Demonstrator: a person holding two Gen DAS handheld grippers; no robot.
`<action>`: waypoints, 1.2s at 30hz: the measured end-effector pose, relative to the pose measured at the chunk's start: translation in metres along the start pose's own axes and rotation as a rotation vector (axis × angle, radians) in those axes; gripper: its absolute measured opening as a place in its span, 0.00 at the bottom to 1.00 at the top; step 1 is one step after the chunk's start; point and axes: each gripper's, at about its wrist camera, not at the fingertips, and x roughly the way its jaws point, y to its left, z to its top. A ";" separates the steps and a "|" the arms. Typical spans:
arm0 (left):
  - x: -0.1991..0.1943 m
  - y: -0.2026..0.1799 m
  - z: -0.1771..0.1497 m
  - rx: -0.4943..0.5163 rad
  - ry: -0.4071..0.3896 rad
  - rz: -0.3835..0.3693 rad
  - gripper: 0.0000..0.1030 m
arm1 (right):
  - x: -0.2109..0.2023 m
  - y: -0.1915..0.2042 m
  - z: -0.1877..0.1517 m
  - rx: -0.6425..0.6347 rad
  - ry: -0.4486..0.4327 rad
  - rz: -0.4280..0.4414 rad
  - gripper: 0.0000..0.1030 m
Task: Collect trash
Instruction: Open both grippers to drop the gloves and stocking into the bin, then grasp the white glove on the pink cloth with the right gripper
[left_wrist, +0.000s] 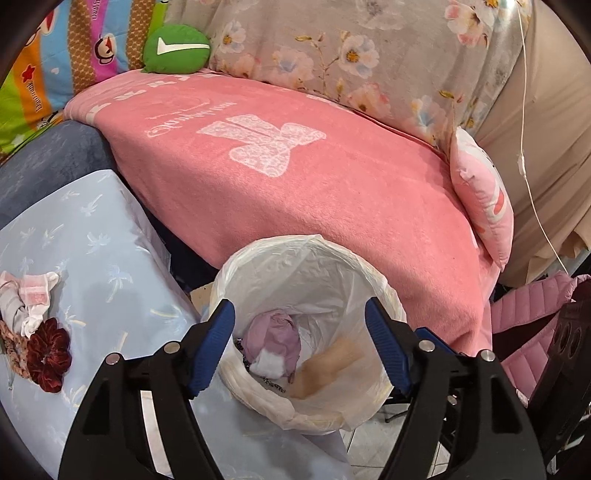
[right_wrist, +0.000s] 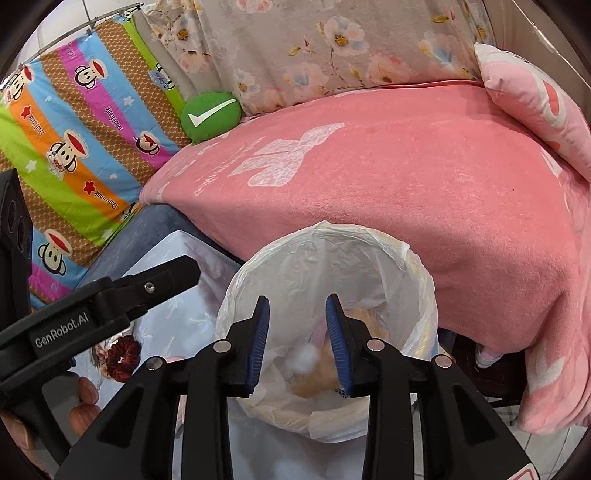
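Note:
A small bin lined with a white plastic bag (left_wrist: 376, 273) stands by the pink-covered sofa; it also shows in the right wrist view (right_wrist: 421, 288). Inside lie a crumpled purple wrapper (left_wrist: 275, 338), a beige blurred piece (left_wrist: 332, 365) and a white cotton ball (right_wrist: 306, 356). My left gripper (left_wrist: 299, 343) is open above the bin mouth, holding nothing. My right gripper (right_wrist: 297, 341) is open over the bin, with the cotton ball between and below its fingers. The left gripper's body (right_wrist: 110, 302) shows at the left of the right wrist view.
A light blue table top (left_wrist: 92, 266) left of the bin holds a dark red scrunchie (left_wrist: 48, 354) and crumpled white and pink cloth (left_wrist: 29, 299). A pink blanket (left_wrist: 295, 192) covers the sofa, with a green cushion (left_wrist: 175, 48) and a pink pillow (left_wrist: 484, 199).

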 end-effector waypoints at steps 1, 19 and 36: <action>-0.001 0.002 0.000 -0.004 -0.003 0.006 0.67 | 0.000 -0.001 0.001 0.000 0.001 0.002 0.33; -0.050 0.085 -0.037 -0.154 -0.027 0.170 0.67 | 0.003 0.066 -0.038 -0.128 0.102 0.133 0.33; -0.073 0.151 -0.093 -0.230 0.017 0.333 0.67 | 0.029 0.150 -0.109 -0.276 0.279 0.229 0.33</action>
